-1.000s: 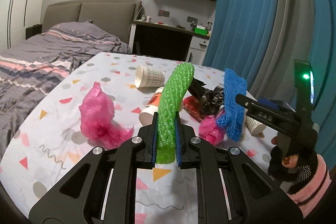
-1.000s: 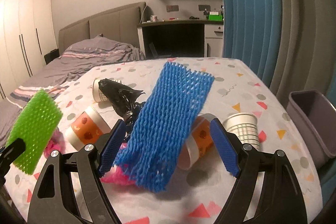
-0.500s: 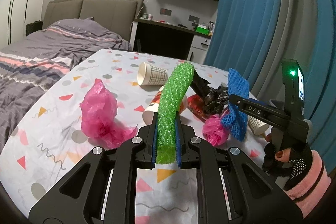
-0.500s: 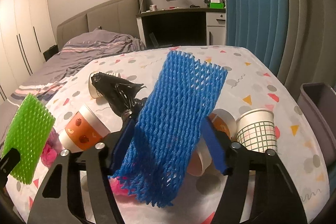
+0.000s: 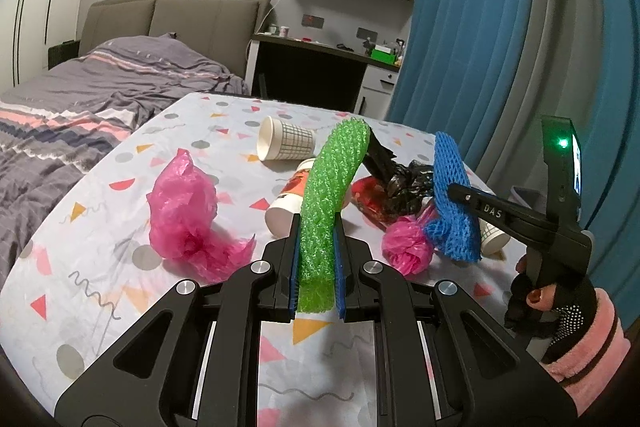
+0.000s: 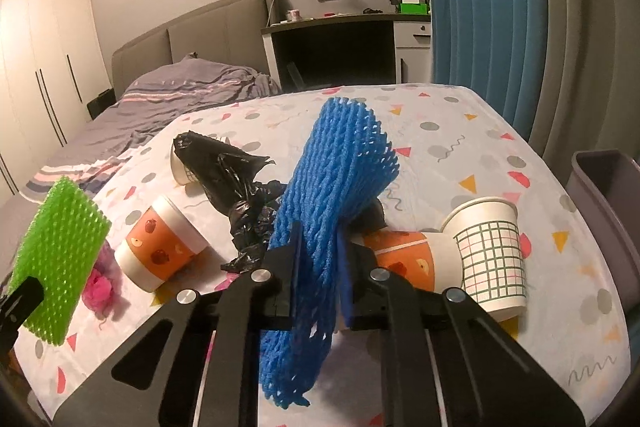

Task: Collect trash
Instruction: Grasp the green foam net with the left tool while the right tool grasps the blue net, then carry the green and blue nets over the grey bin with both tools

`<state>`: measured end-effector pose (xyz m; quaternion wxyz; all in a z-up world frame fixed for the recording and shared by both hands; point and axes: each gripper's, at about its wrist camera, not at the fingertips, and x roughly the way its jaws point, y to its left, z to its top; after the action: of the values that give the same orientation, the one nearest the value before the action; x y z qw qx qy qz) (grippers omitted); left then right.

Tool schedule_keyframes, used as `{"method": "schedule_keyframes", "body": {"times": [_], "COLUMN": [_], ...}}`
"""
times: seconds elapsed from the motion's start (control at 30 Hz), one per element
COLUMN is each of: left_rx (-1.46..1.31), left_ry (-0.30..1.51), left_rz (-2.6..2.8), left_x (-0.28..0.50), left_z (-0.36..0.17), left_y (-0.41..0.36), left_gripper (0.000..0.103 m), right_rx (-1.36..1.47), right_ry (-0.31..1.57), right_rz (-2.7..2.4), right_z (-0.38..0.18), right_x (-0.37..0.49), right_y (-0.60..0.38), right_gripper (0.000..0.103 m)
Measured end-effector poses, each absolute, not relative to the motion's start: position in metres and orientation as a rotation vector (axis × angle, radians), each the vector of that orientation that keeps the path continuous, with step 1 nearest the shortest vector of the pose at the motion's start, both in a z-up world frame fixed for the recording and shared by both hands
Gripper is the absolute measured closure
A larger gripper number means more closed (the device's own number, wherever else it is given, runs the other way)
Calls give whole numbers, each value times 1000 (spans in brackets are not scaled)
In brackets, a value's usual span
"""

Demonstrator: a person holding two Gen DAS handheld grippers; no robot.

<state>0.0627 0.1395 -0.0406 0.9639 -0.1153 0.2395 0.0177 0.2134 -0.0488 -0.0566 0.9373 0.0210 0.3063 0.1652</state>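
Note:
My left gripper [image 5: 318, 227] is shut on a green foam net sleeve [image 5: 334, 183], which stands up and curves away from the pads. My right gripper [image 6: 320, 239] has its jaws closing, and the pads press a blue foam net sleeve [image 6: 340, 167] folded between them above the table. In the left wrist view the right gripper [image 5: 452, 195] hangs at the right with the blue net [image 5: 450, 163], held by a gloved hand [image 5: 560, 315]. The green net [image 6: 60, 247] shows at the left of the right wrist view.
On the patterned tablecloth [image 6: 460, 131] lie a pink plastic bag [image 5: 184, 211], a smaller pink wad [image 5: 406, 245], a black plastic bag [image 6: 228, 171], two orange fruit cups [image 6: 160, 243], and checked paper cups [image 6: 490, 251]. A grey bin [image 6: 608, 195] stands off the table's right edge.
The right gripper's jaws have closed from wide apart onto the blue foam net, squeezing it into a fold. The left gripper holds the green net as before.

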Motion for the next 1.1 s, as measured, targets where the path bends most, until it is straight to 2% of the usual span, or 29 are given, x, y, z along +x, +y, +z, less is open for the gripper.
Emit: {"method": "schedule_keyframes", "body": {"times": [0.57,1.1], "left_rx": [-205,-164], "left_ry": [466,443], "left_rz": [22,-9], "left_x": [57,47], "left_z": [-32,-19], "left_y": [120,83], "left_gripper": [90,90], "right_rx": [125,146], "right_ry": [483,462], "right_rz": [384,380], "right_z": [-16,-14], "right_x": [166,119], "right_y": [-92,-140], "right_gripper": [88,88]}}
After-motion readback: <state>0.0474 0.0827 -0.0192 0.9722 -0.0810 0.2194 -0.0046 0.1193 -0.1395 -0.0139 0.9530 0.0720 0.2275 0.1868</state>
